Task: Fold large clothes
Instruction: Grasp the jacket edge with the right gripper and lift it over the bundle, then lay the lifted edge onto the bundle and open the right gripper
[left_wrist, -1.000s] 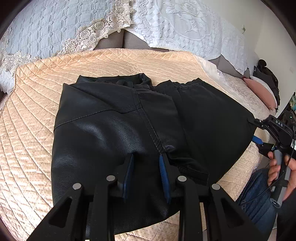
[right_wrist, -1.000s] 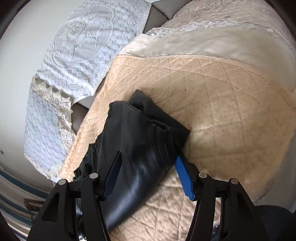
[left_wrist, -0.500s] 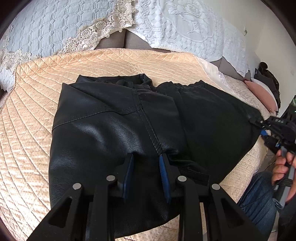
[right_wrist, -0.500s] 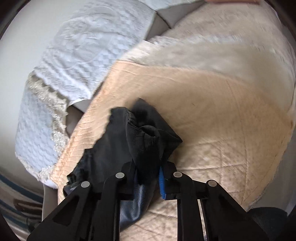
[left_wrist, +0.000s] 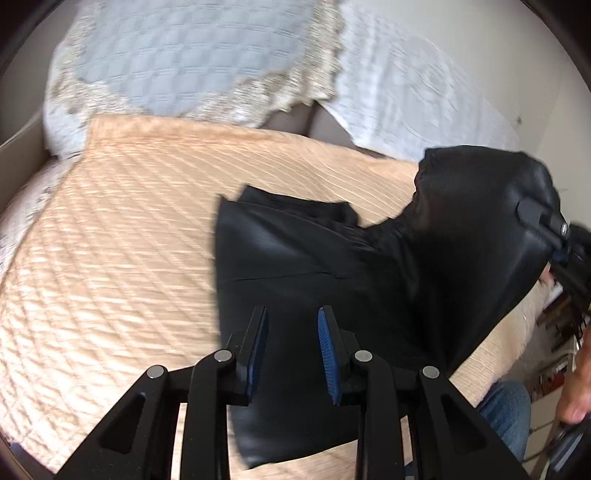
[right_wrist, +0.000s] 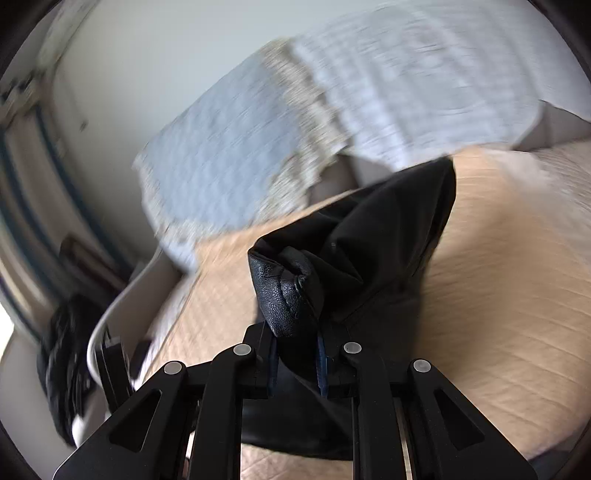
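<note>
Black leather trousers (left_wrist: 314, 258) lie on a peach quilt (left_wrist: 129, 240). My left gripper (left_wrist: 291, 314) sits low on the near part of them. Its pads stand a little apart with black leather filling the gap, and the hem hangs under the fingers. To the right, my right gripper (left_wrist: 543, 218) holds the trousers' right end up off the bed, so the leather drapes from it like a tent. In the right wrist view that gripper (right_wrist: 291, 332) is shut on a bunched, stitched edge of the trousers (right_wrist: 288, 291), which bulges above the pads.
Two lace-edged pillows (left_wrist: 184, 55) (left_wrist: 424, 103) lean at the head of the bed. A person's hand (left_wrist: 576, 387) and a knee in jeans (left_wrist: 506, 410) are at the bed's right edge. Bare quilt (right_wrist: 498, 295) spreads left of the trousers. Both views are motion-blurred.
The right gripper closed on the trousers' end and lifted it up and inward, rolling as it went. The trousers no longer lie flat. The left gripper shifted and the garment's left edge now lies close beside it.
</note>
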